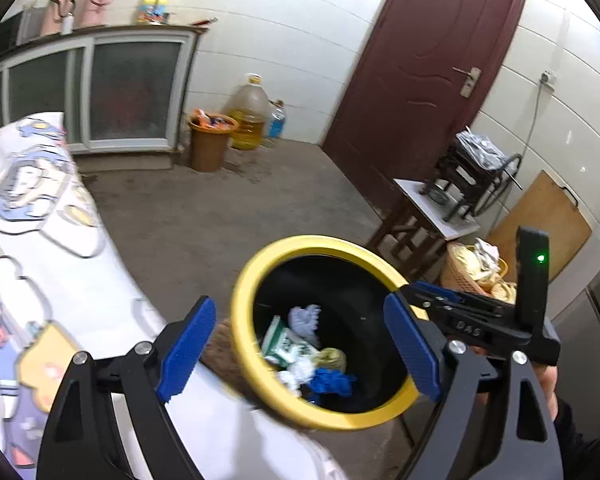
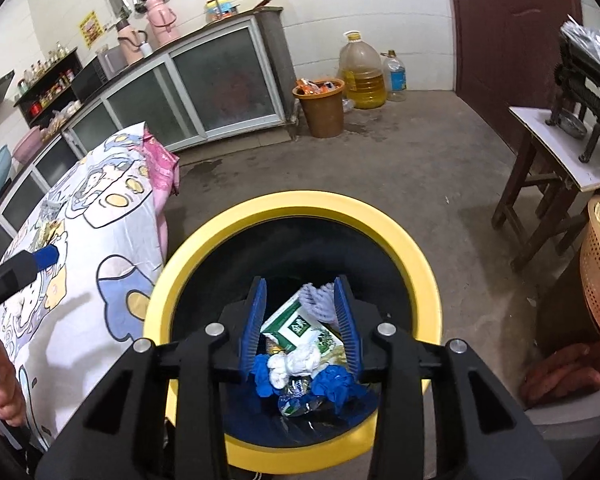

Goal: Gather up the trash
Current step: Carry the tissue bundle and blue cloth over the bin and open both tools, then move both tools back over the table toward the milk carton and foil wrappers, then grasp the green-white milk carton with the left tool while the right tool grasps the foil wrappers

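Bin (image 2: 292, 204) with yellow rim stands on the floor just beside the desk (image 2: 80, 280) edge. Trash (image 2: 300, 344) in it: one green-white carton, two blue wads, several white wads. Desk mostly cleared, judging. Left hand-held gripper (image 1: 296, 350) wide apart, empty; right hand-held gripper (image 2: 300, 324) over the bin, part-open, nothing clamped.

1. The bin's yellow rim (image 2: 396, 224) looks like smooth matt plastic.
2. The cartoon-print cloth (image 2: 100, 248) is soft, lightly creased fabric.
3. The floor (image 2: 380, 168) is rough, stained concrete.
4. The stool (image 2: 540, 208) is dark wood.
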### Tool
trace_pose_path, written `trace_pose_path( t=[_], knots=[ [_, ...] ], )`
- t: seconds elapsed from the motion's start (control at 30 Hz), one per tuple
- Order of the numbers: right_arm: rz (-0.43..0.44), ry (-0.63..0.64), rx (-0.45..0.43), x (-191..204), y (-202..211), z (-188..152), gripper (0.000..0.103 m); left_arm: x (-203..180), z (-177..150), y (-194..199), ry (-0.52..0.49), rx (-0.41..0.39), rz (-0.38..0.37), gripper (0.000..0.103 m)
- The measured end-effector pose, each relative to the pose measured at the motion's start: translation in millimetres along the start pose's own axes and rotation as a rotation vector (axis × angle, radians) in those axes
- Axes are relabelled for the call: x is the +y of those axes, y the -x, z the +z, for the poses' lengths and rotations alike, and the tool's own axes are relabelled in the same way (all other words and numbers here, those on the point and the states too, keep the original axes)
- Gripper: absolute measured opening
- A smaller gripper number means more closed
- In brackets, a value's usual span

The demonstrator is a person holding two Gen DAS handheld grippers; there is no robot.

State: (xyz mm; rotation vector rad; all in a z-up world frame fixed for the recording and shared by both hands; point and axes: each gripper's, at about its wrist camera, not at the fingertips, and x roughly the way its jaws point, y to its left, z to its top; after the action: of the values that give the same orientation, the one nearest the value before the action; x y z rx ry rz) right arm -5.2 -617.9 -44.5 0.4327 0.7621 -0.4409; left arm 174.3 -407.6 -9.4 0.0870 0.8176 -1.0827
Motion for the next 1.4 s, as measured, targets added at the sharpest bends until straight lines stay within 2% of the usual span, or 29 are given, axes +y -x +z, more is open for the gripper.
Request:
trace_pose_path(
  t=[0.4, 0.47, 0.6, 0.67, 0.83, 1.03, 1.13, 1.4],
  knots=[
    [0.086, 0.144, -0.032, 87.9, 7.1, 12.6, 0.035, 91.9, -13.6, 88.1, 0.115, -0.085, 0.156, 0.083],
    [0.124, 0.181, -0.045, 107.3, 9.5, 12.3, 0.045, 109.0, -20.9, 108.3, 0.132, -0.097, 0.191, 0.083],
    [0.194, 0.277, -0.06, 150.8, 9.9, 8.8, 0.053, 141.5, -39.0, 151.4, 0.158, -0.111, 0.273, 0.084],
    [0.235, 0.323, -0.07, 175.4, 8.8, 6.3, 0.064, 159.4, -49.8, 176.9, 0.169, -0.126, 0.323, 0.089],
    [0.31, 0.412, -0.043, 234.5, -9.8, 8.2, 0.072, 206.9, -69.4, 230.4, 0.219, -0.152, 0.453, 0.095],
    [0.38, 0.446, -0.019, 292.2, -29.2, 18.9, 0.081, 259.4, -78.4, 266.4, 0.336, -0.15, 0.548, 0.095],
    [0.414, 0.477, -0.017, 318.1, -32.6, 20.9, 0.083, 274.9, -85.3, 275.1, 0.355, -0.141, 0.568, 0.095],
    [0.42, 0.552, 0.002, 360.1, -50.6, 18.9, 0.083, 304.8, -97.5, 283.5, 0.389, -0.128, 0.564, 0.095]
  ],
)
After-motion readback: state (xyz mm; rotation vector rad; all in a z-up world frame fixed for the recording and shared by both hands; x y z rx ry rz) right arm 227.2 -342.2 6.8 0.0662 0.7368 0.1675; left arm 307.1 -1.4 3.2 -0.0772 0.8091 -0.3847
